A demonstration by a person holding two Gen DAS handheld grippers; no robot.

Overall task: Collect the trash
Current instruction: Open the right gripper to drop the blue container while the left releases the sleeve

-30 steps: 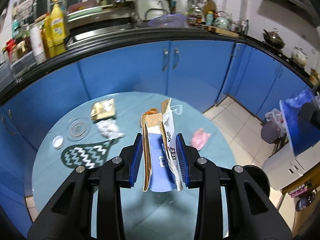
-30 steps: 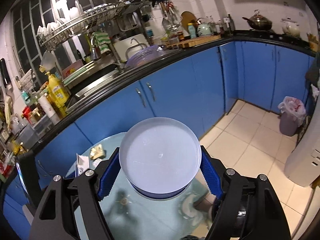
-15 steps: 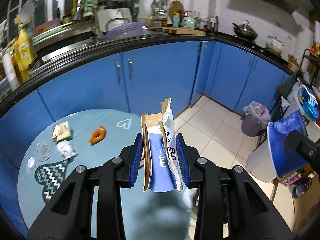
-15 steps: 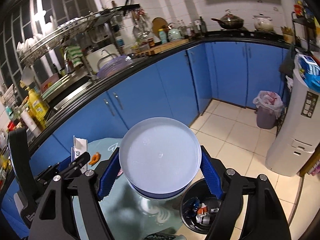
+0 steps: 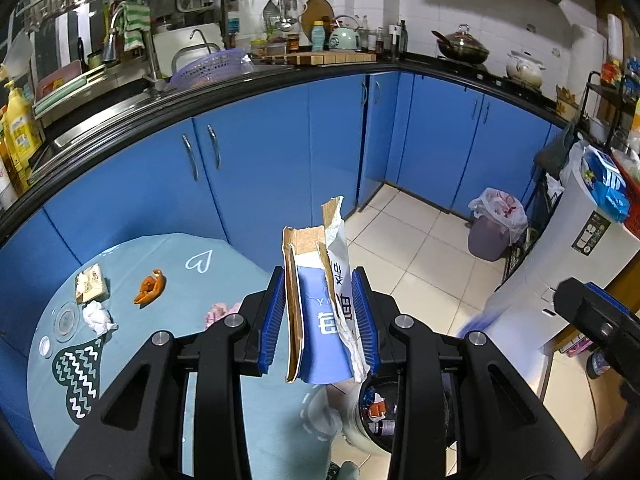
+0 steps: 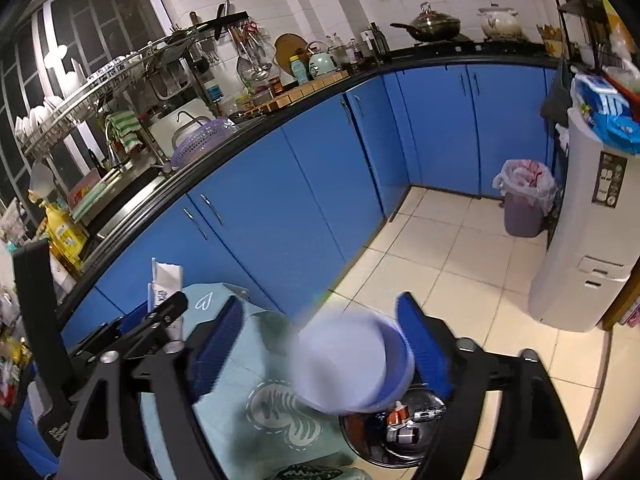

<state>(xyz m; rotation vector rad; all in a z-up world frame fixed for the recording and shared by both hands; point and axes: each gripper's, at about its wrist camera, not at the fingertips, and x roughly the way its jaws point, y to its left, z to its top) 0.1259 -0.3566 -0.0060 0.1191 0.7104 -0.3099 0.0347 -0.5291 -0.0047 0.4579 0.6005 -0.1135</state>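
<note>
Paper cup (image 6: 352, 364) blurred between parted right fingers (image 6: 424, 344).

Torn cardboard carton (image 5: 320, 300), glossy print

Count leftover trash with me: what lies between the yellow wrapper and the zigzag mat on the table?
A crumpled white tissue lies between the wrapper and the mat. It shows in the left wrist view.

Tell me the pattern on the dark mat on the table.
White zigzag lines on the dark green mat, clearest in the left wrist view.
</note>
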